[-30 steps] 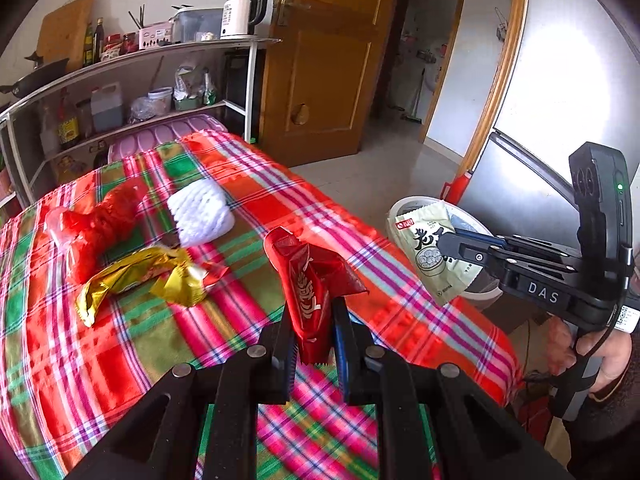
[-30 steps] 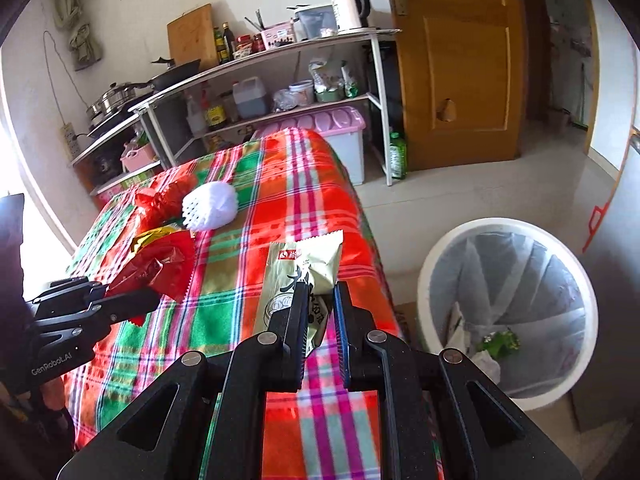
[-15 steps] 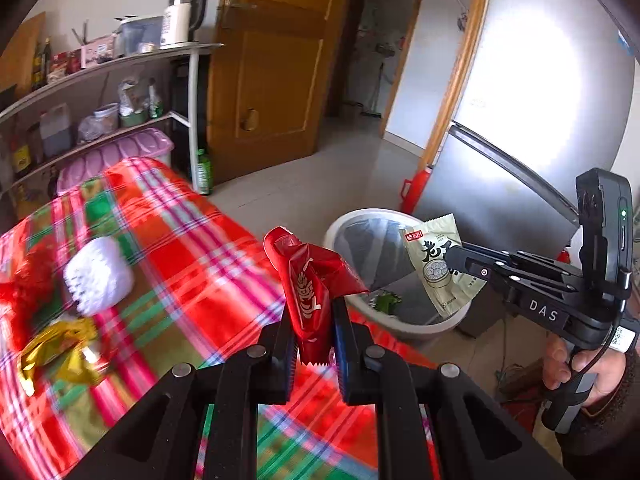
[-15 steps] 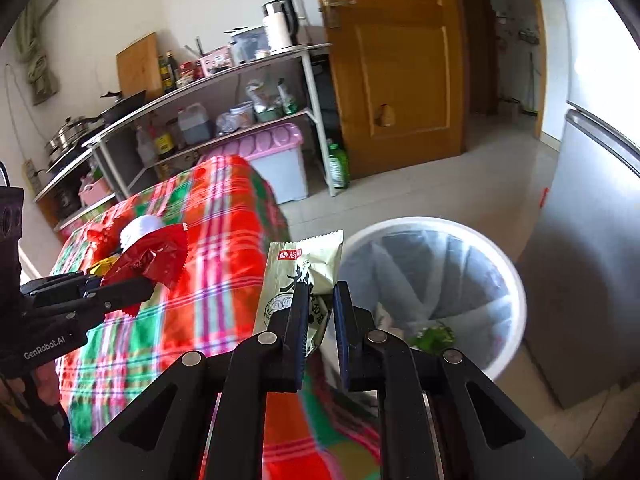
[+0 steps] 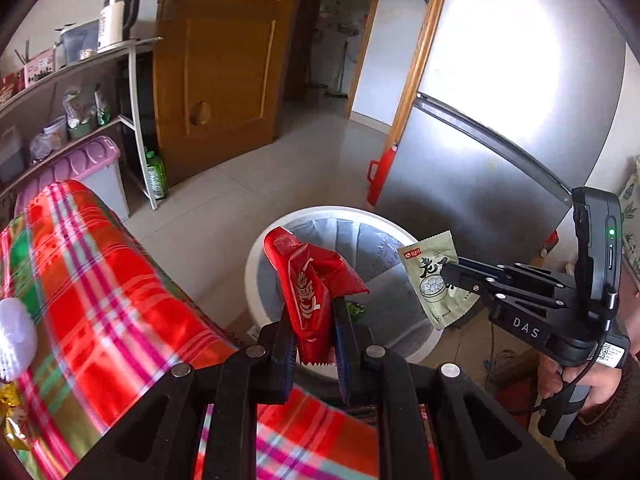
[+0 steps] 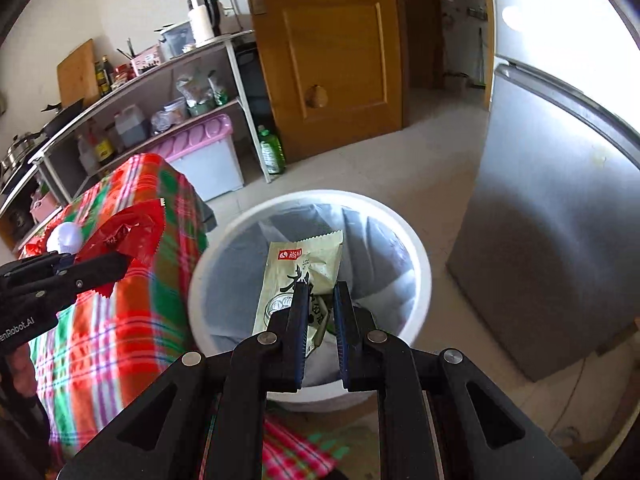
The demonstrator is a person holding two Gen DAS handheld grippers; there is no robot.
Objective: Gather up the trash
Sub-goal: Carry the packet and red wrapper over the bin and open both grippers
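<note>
At the centre of both frames: a white bin (image 6: 416, 264) with a grey liner stands on the pale floor, just beside the edge of the checked cloth (image 5: 100, 280).
Left gripper (image 5: 312, 320): lower middle of the left wrist view; its two fingers are pressed close on a red wrapper (image 5: 308, 284), which stands up crumpled between them.
Red wrapper, place: in the left wrist view it shows against the near left rim of the bin; in the right wrist view it (image 6: 128, 234) sits at mid left, in front of the cloth and left of the bin, so I cannot tell whether it is over the opening.
Right gripper (image 6: 320, 304): lower middle of the right wrist view; its fingers are nearly together and clamp a pale green packet (image 6: 296, 280) by its lower part.
Green packet, place: in the right wrist view it hangs over the open mouth of the bin, against the liner; in the left wrist view it (image 5: 432, 276) shows at mid right, over the right side of the bin, at the tip of the right gripper (image 5: 448, 270).
Inside the bin: a small green scrap (image 5: 356, 307) lies at the bottom.
On the cloth: a white ball (image 5: 14, 338) at the left edge of the left wrist view, with gold foil (image 5: 8, 396) just below it.
Right of the bin: a grey fridge (image 6: 552, 220), near it.
Background: a wooden door (image 6: 328, 52) at upper middle and metal shelves (image 6: 160, 92) at upper left, a kettle (image 6: 204, 18) on top.
</note>
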